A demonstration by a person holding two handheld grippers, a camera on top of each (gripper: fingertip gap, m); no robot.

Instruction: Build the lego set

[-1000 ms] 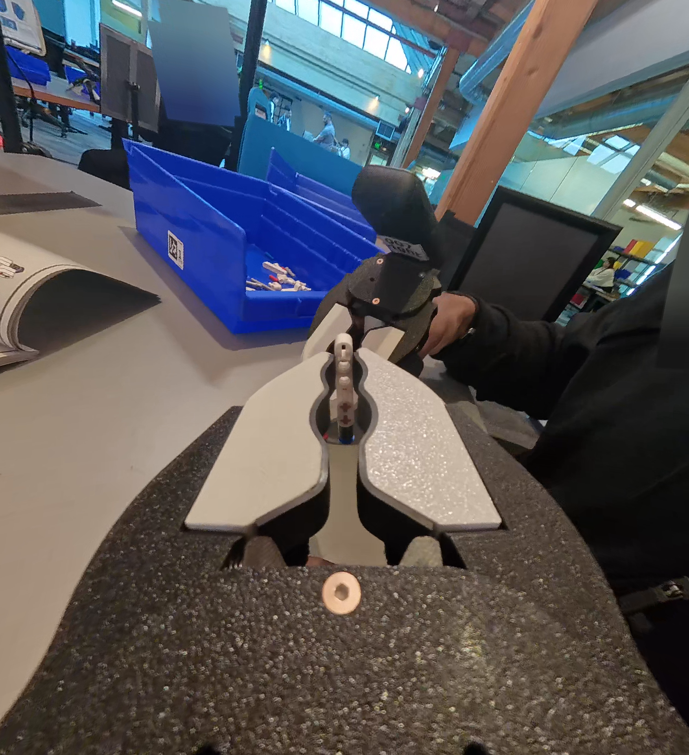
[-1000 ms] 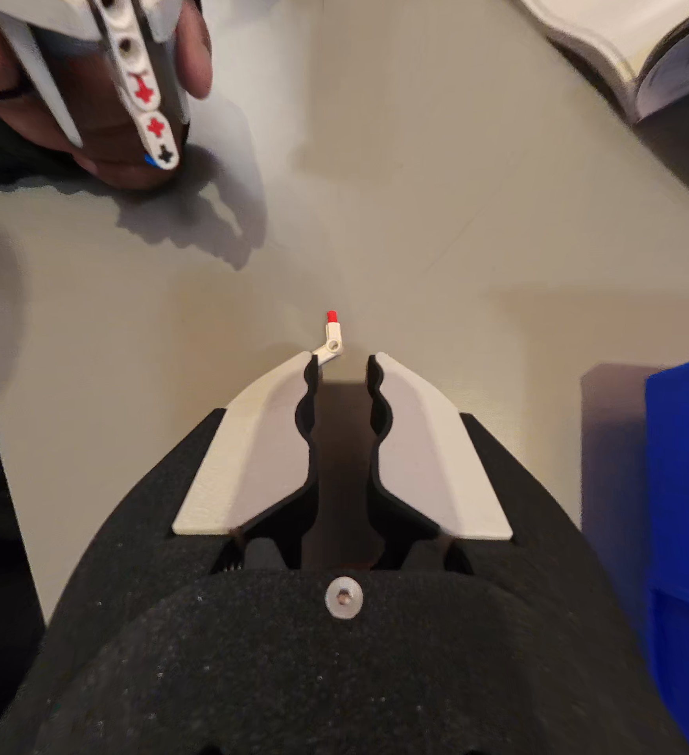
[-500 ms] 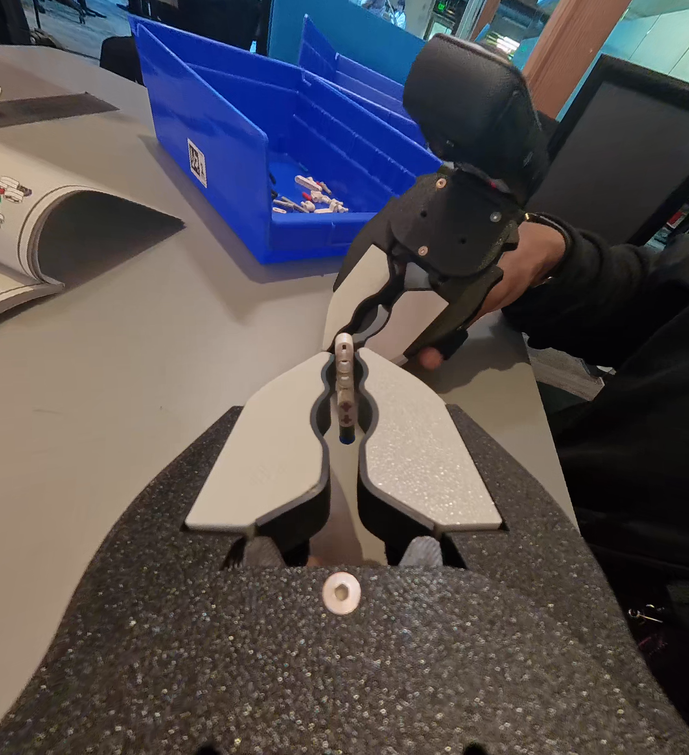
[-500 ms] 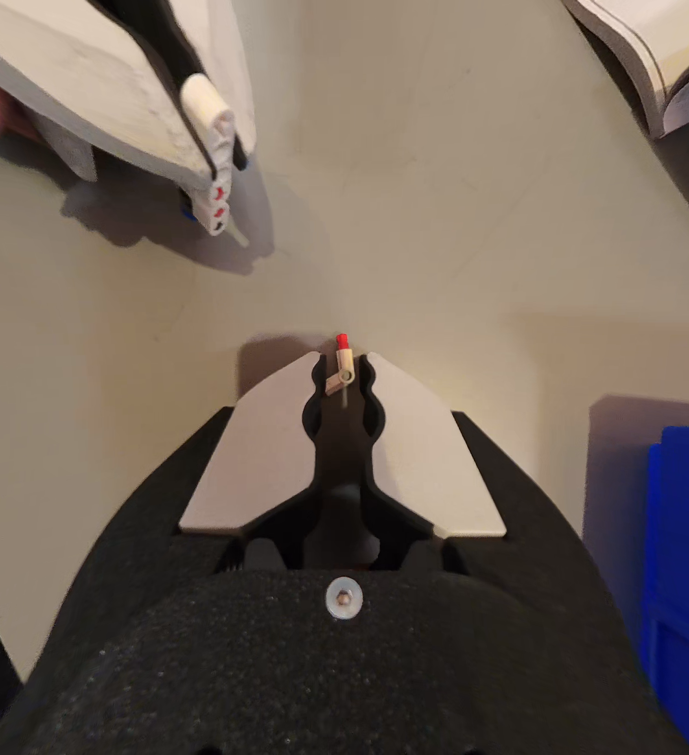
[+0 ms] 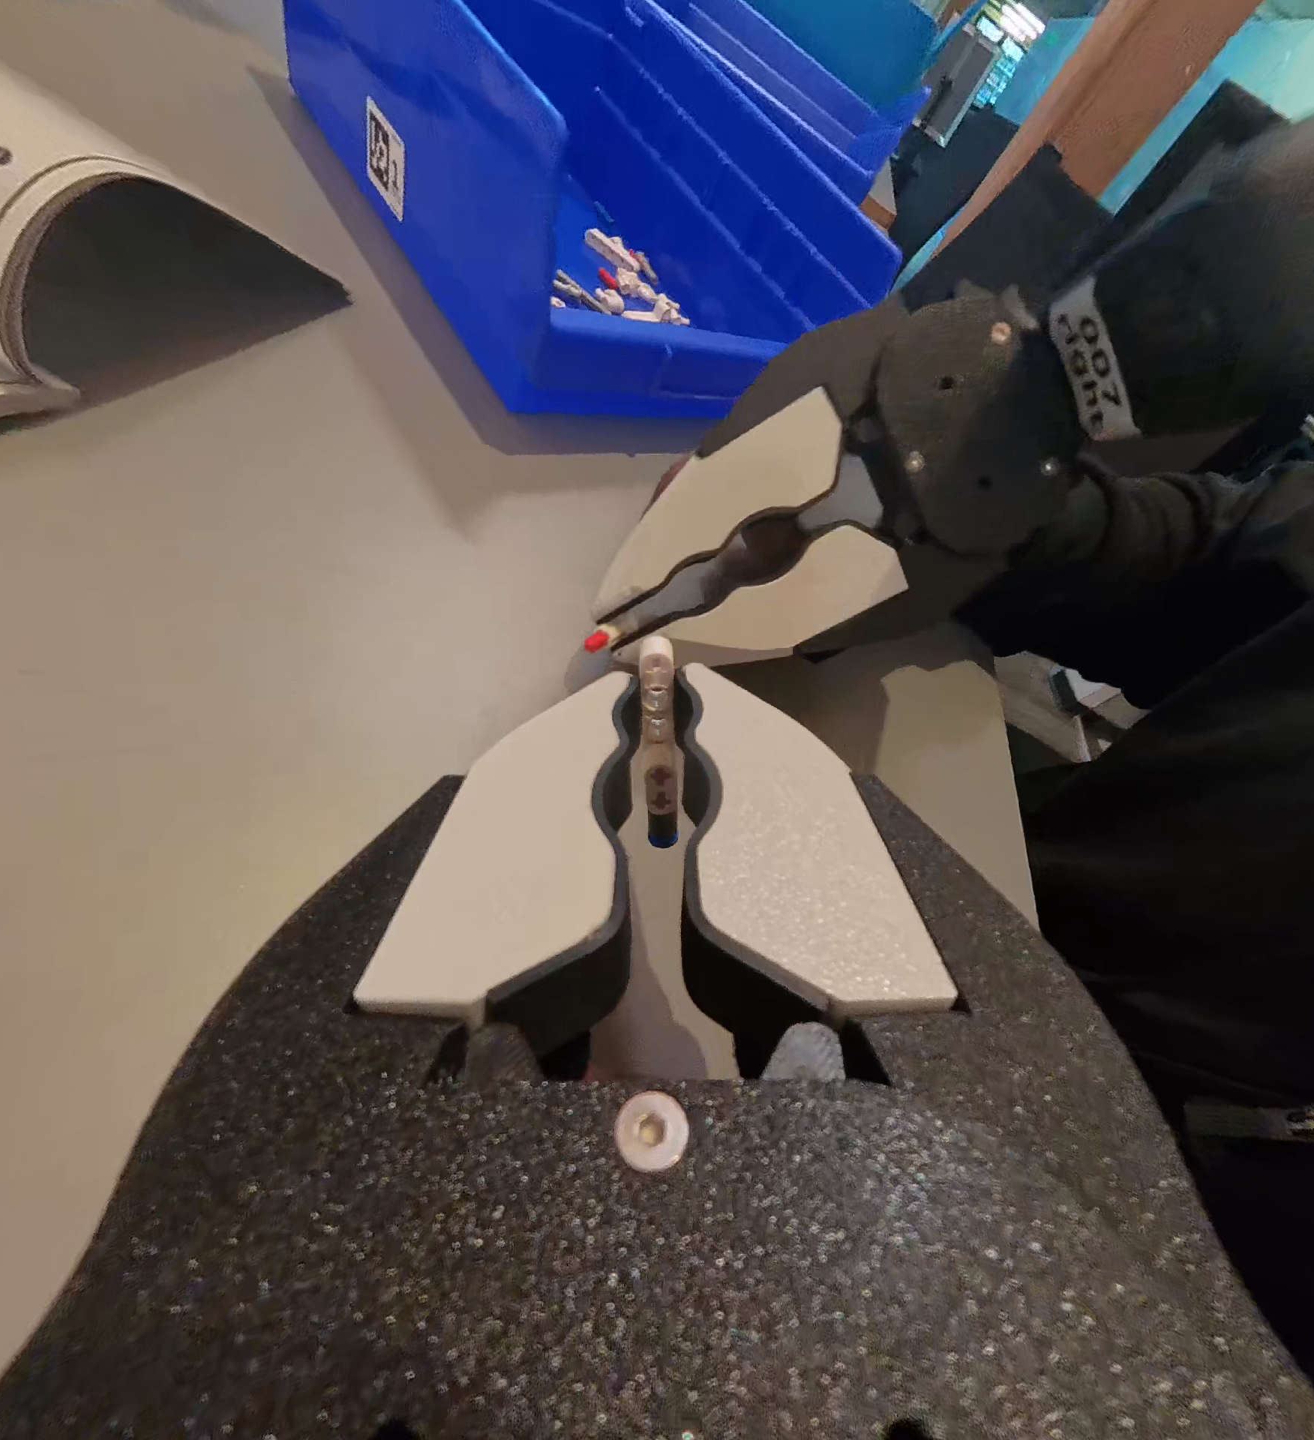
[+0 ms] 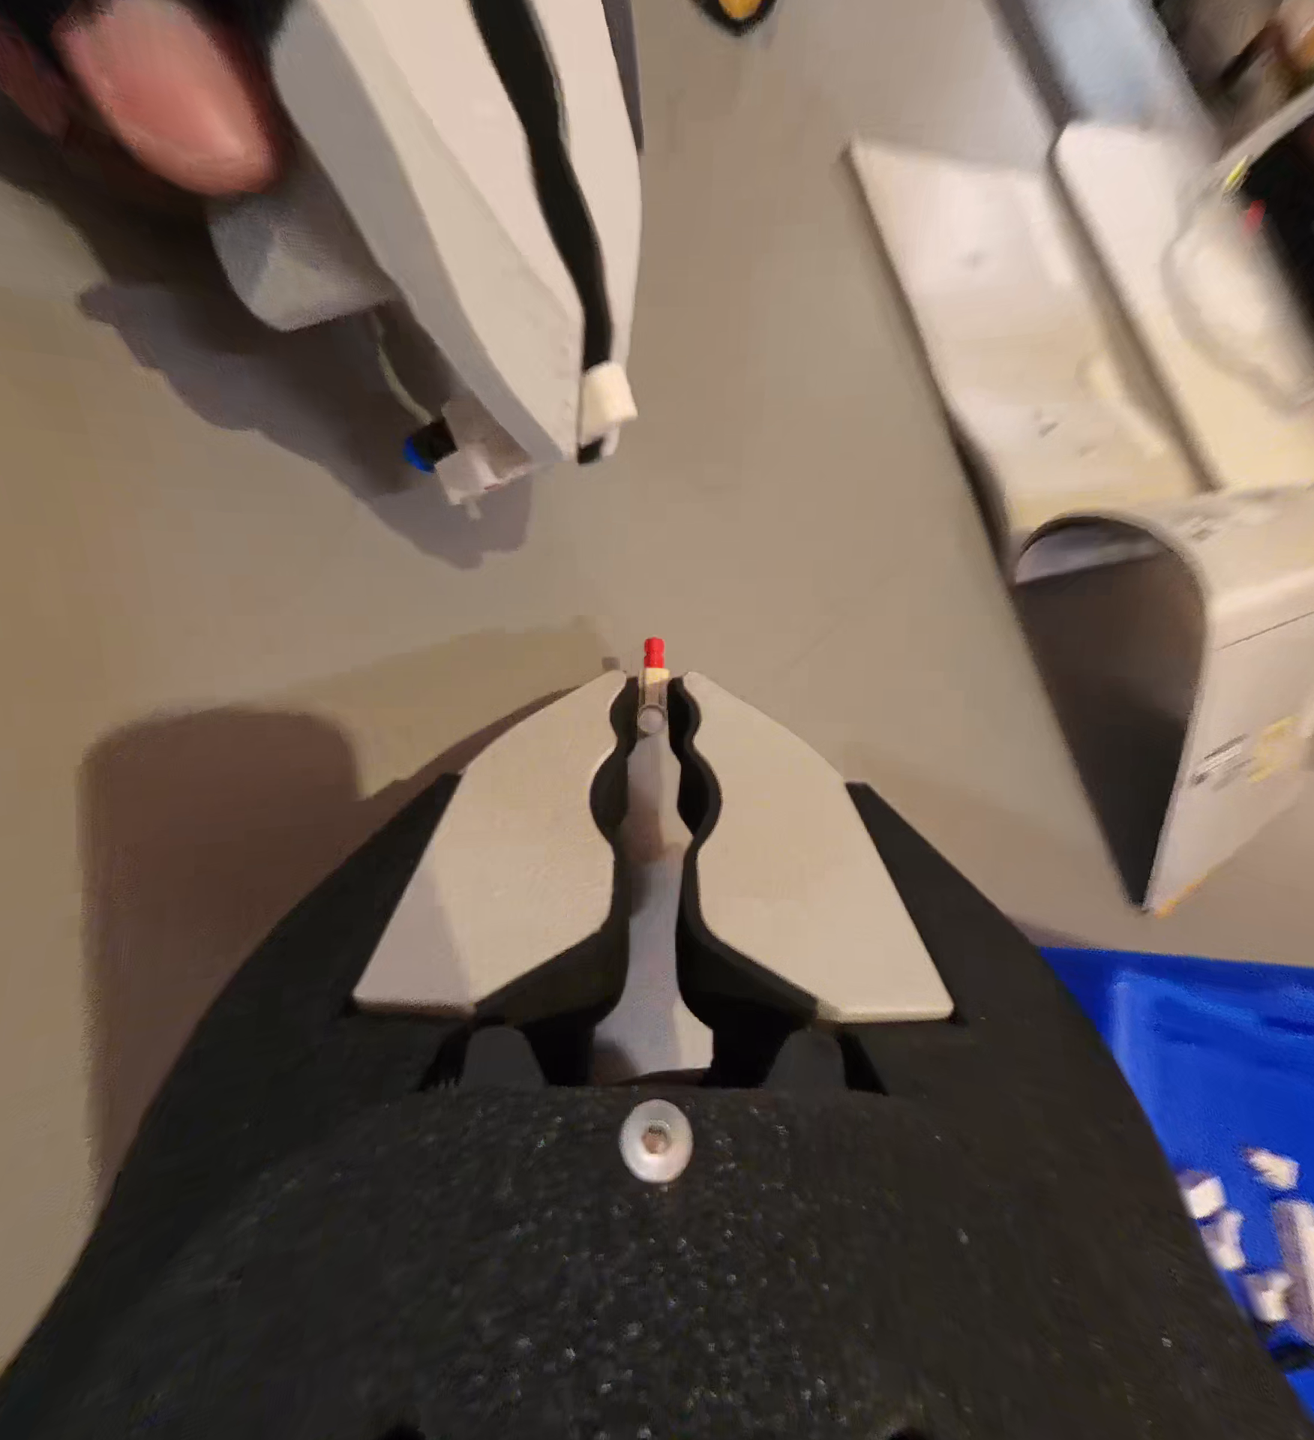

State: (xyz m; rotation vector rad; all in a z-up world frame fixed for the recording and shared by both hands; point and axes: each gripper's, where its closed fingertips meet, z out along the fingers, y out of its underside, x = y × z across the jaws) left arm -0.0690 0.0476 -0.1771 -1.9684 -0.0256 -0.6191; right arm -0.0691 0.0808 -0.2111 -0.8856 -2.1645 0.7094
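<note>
Left gripper (image 5: 655,686): nearly closed, pads pressed on a white perforated beam (image 5: 655,725) held on edge, rounded end proud of the tips, dark cross-shaped pins low in it and a blue stub (image 5: 663,838) at the bottom. Right gripper (image 6: 654,686): nearly closed on a small tan connector (image 6: 652,693) with a red pin (image 6: 653,653) poking past the tips; seen from the left wrist view, red tip just beside the beam's top end, not clearly touching. Both held low over a plain grey table (image 5: 210,623). Blue divided bin (image 5: 482,156) on the table beyond the grippers, loose white and red small parts (image 5: 623,288) in its nearest compartment. Open booklet (image 5: 30,257) with curled pages left of the bin, printed diagrams on it. Black sleeve (image 5: 1223,701) behind the right gripper; a fingertip (image 6: 171,117) at the left gripper's body. Room beyond: wooden post (image 5: 1121,86), teal panels, mostly cut off. White label with a square code on the bin side, white tag with writing on the right gripper; neither transcribed. Right wrist view motion-blurred at the edges, booklet and bin contents smeared; connector's rear part hidden between the fingers.
</note>
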